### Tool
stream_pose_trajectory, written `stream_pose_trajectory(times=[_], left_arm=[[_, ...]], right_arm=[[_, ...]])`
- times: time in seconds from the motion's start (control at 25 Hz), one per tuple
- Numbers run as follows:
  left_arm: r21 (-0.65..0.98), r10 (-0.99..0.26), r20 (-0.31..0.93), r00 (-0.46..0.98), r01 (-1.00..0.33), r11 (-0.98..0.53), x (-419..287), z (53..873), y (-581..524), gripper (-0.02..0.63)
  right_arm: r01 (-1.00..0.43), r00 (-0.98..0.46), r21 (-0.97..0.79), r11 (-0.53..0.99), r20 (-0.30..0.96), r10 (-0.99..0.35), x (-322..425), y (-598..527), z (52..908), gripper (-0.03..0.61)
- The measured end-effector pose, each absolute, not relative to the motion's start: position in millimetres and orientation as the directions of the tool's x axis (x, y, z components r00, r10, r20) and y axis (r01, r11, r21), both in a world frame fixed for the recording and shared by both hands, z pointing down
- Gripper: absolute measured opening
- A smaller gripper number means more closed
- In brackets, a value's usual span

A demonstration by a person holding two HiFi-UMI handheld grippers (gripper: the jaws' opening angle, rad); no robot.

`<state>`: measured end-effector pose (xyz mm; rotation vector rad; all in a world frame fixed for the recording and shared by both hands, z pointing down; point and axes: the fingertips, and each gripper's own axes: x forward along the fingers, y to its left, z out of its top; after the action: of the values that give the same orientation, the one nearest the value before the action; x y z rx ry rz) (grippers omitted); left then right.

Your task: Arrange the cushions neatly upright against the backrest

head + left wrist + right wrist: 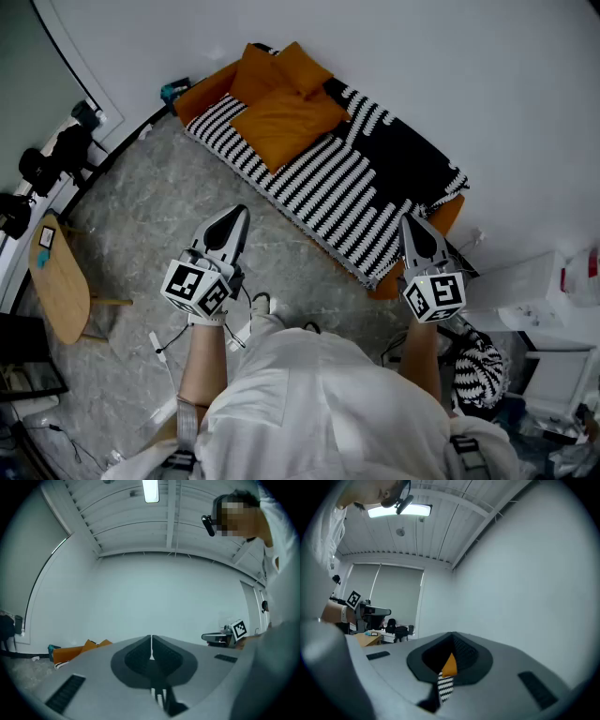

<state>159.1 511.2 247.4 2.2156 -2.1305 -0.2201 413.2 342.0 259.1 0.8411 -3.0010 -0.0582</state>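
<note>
Several orange cushions lie at the far left end of a sofa [328, 187] covered in a black-and-white striped throw. The largest cushion [286, 120] lies flat on the seat. Two smaller ones [258, 73] [302, 66] lean behind it by the wall. My left gripper [234, 220] hangs over the floor in front of the sofa, shut and empty. My right gripper [411, 225] hovers over the sofa's right end, also shut and empty. The left gripper view shows the pads [151, 648] pressed together and an orange cushion [79, 649] low at the left. In the right gripper view [452, 645] only wall and ceiling lie ahead.
A round wooden side table [58, 281] stands at the left, with black tripod gear [37, 169] beyond it. White furniture [539, 291] and a striped bag [483, 367] crowd the right. Cables [164, 342] trail on the grey floor near my feet.
</note>
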Motion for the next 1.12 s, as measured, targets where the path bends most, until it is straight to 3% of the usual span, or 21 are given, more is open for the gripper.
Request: stream_pose_trajectory(times=[1.12], left_arm=[[0.173, -0.997, -0.051, 0.050, -0.983, -0.058, 148, 259, 521, 0.020]], right_arm=[[-0.521, -0.853, 0.008, 0.853, 0.011, -0.521, 403, 355, 266, 0.006]])
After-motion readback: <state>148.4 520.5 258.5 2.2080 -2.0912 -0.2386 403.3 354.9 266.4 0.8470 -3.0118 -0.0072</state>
